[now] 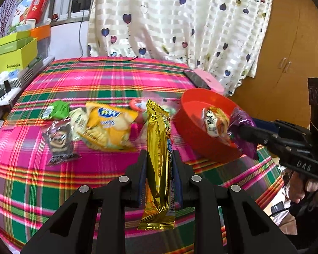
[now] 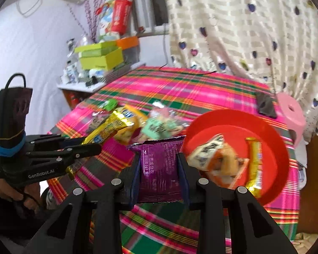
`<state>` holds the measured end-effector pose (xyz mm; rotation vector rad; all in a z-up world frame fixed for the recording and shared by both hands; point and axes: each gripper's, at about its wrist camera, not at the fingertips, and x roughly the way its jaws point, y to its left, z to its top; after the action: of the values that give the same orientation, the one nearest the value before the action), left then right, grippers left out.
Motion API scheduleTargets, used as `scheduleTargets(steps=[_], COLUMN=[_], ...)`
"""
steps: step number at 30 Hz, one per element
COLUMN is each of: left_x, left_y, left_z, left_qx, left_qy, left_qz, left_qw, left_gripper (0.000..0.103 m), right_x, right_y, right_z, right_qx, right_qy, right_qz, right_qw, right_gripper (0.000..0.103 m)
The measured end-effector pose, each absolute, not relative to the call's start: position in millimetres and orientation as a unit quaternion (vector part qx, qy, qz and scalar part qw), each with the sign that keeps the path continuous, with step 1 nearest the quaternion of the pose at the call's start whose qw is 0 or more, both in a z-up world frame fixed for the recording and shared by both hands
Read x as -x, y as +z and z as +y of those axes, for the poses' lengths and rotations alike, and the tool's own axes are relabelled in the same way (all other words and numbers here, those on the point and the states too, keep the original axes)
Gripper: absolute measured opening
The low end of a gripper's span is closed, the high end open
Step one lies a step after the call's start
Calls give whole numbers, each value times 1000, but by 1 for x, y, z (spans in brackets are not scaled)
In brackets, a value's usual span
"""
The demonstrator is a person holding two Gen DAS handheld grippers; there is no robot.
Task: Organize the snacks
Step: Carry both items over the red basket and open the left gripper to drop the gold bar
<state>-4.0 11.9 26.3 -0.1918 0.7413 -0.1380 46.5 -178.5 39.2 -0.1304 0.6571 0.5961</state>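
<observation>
My left gripper (image 1: pixel 159 158) is shut on a long gold snack bar (image 1: pixel 159 160) and holds it upright above the plaid table; it also shows in the right wrist view (image 2: pixel 108 130). My right gripper (image 2: pixel 160 160) is shut on a purple snack packet (image 2: pixel 159 165), held at the near rim of the red bowl (image 2: pixel 271 135). The bowl (image 1: pixel 193 103) holds a white-and-orange packet (image 2: pixel 214 156) and a gold bar (image 2: pixel 254 165). Loose snacks lie left of the bowl: a yellow cracker bag (image 1: pixel 108 127), a dark packet (image 1: pixel 57 139), a green packet (image 1: pixel 60 109).
The table wears a pink plaid cloth (image 1: pixel 108 78). A dark phone-like object (image 1: pixel 196 79) and a pink stool (image 2: pixel 290 114) are behind the bowl. Green boxes (image 1: pixel 12 53) are stacked on a shelf at the left. A heart-patterned curtain (image 1: pixel 180 21) hangs behind.
</observation>
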Motion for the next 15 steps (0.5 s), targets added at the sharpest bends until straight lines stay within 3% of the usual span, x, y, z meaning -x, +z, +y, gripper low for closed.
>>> scheduleTargets(steps=[15], left_x=[-17], left_y=[45], left_z=[-14], left_qx=[75], left_qy=[-94], left_qz=[348], left_qw=[930], left_gripper=[24], right_x=[-52], right_y=[53], right_z=[-241], right_qx=[29], right_qy=[231], right_qz=[302], right_qw=[924], right_gripper=[30])
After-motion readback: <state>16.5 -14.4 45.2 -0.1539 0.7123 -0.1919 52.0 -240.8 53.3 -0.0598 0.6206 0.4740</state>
